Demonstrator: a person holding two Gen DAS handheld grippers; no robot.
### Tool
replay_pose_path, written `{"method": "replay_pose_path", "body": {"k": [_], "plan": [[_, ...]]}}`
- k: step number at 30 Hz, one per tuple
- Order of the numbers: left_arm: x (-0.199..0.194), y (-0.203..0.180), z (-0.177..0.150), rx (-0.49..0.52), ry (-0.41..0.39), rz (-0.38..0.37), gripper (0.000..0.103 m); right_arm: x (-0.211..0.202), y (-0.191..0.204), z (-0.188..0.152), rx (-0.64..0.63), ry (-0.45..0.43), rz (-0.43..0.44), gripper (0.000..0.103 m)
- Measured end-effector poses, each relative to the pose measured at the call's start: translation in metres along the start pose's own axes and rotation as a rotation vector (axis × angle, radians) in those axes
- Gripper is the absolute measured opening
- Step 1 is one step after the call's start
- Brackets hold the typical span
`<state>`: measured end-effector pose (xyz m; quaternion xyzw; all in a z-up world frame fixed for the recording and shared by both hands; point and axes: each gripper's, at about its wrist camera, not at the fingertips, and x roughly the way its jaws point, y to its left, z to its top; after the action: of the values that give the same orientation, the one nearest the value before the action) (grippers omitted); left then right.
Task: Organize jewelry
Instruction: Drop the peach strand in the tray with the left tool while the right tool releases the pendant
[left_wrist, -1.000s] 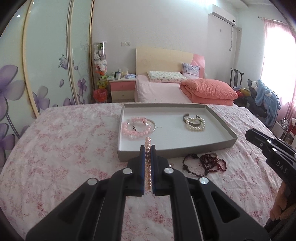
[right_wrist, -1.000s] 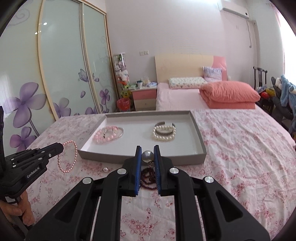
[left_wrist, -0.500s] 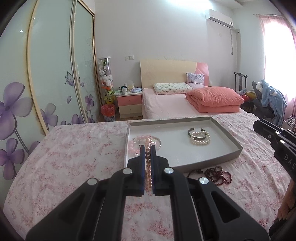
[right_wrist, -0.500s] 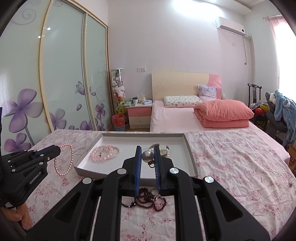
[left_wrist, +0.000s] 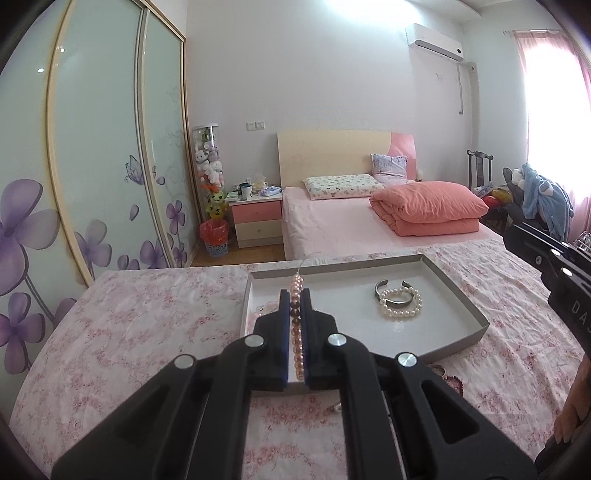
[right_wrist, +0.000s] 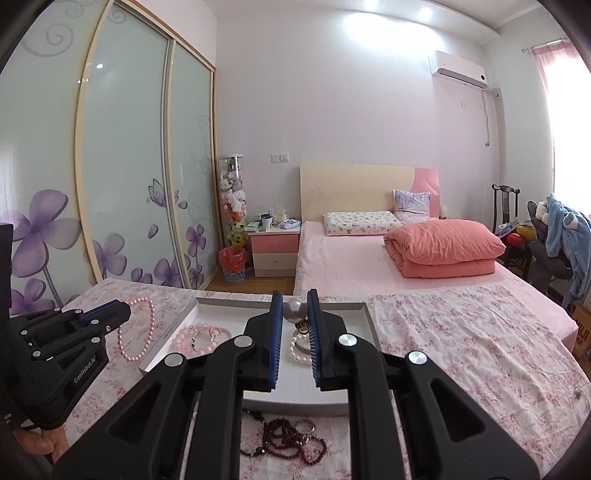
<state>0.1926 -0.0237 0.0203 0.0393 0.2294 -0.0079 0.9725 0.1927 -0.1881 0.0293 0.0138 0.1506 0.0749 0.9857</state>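
At the left, the left gripper (left_wrist: 295, 295) is clamped on a loop of round pink pearls (right_wrist: 136, 330) hanging over the floral cloth (right_wrist: 461, 332), left of the shallow grey tray (left_wrist: 458, 295). The right gripper (right_wrist: 294, 299) pinches a smooth silver ball pendant (right_wrist: 294, 311) above the tray's white pearl bracelet (left_wrist: 400, 304). Dark red beads (right_wrist: 288, 439) lie tangled near the tray's front wall.

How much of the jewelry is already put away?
Done: a white pearl bracelet and a pink bracelet lie in the tray. In hand: the left gripper holds a pink pearl strand, the right gripper a silver ball. Left: dark beads and a ring on the bed.
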Motion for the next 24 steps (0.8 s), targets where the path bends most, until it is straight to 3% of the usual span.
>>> {"method": "replay_pose_path", "body": {"k": [11,21,24], "plan": [[0.065,-0.001,0.014,-0.021,0.068,-0.028,0.006,0.063,-0.017,0.001,0.083,0.077,0.018,0.014],[0.118,-0.004,0.015,-0.027,0.121,-0.046,0.006,0.14,-0.039,-0.017,0.204,0.26,0.041,0.014],[0.128,-0.006,0.015,-0.024,0.131,-0.05,0.007,0.148,-0.038,-0.021,0.211,0.279,0.047,0.014]]}}
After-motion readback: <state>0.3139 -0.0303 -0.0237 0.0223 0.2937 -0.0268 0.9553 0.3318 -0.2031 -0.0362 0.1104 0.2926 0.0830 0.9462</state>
